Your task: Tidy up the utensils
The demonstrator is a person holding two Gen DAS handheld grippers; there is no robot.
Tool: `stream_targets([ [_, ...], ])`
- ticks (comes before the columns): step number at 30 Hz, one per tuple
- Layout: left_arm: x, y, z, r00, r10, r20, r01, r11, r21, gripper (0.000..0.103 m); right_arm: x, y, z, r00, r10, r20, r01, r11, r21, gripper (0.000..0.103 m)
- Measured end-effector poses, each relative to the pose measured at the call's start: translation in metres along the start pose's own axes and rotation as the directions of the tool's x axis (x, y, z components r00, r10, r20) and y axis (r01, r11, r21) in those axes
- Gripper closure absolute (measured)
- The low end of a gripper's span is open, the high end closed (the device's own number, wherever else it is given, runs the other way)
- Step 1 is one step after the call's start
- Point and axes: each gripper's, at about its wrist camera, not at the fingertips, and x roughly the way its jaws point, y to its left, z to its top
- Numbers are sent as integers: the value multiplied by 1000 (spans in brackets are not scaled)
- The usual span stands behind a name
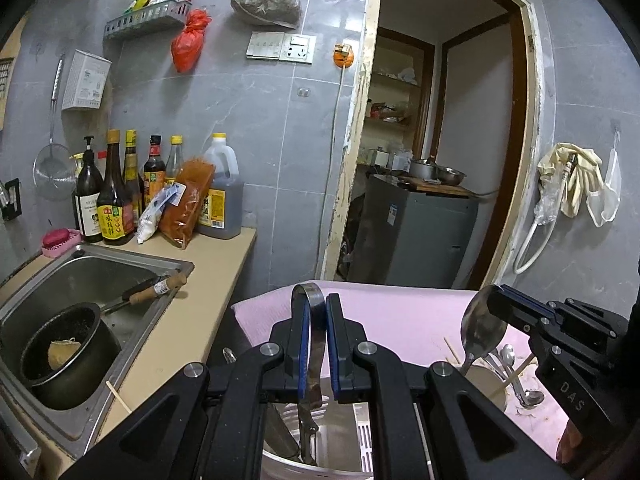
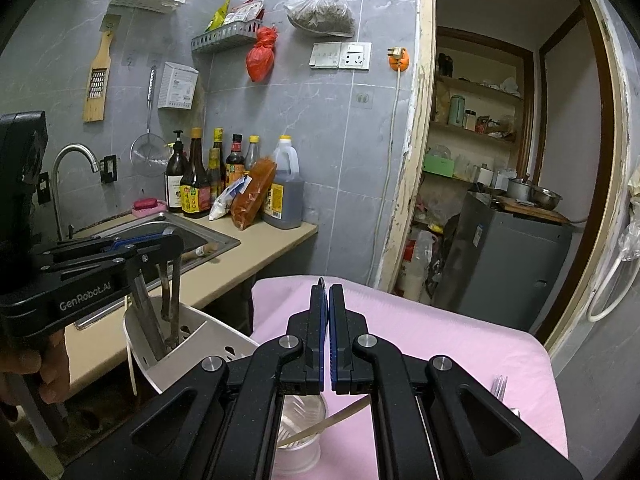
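Note:
My left gripper [image 1: 317, 304] is shut on metal tongs [image 1: 314, 344], which hang down into the white utensil holder [image 1: 352, 432]. From the right wrist view the tongs [image 2: 170, 296] reach into the holder [image 2: 192, 344] beside another dark utensil. My right gripper [image 2: 325, 292] is shut on a large metal spoon [image 1: 478, 328]; the left wrist view shows its bowl pointing up above a clear cup [image 1: 486, 384] holding spoons and chopsticks. The right wrist view shows only the spoon's thin edge between the pads, and the cup [image 2: 300, 432] below.
A pink cloth [image 2: 440, 344] covers the table, with a fork [image 2: 498, 386] at its right. Left is a beige counter [image 1: 208, 280] with a sink [image 1: 80, 280] holding a black pot [image 1: 60, 356], sauce bottles [image 1: 116, 196] behind. A doorway [image 1: 440, 140] opens ahead.

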Motion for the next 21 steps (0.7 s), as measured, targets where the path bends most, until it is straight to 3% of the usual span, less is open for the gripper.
stream_targets([
  [21,-4,-5,-6,996,-44,-79,42,999,-28,94,1,5,-4,1000,22,-17,-22,999,29,100],
])
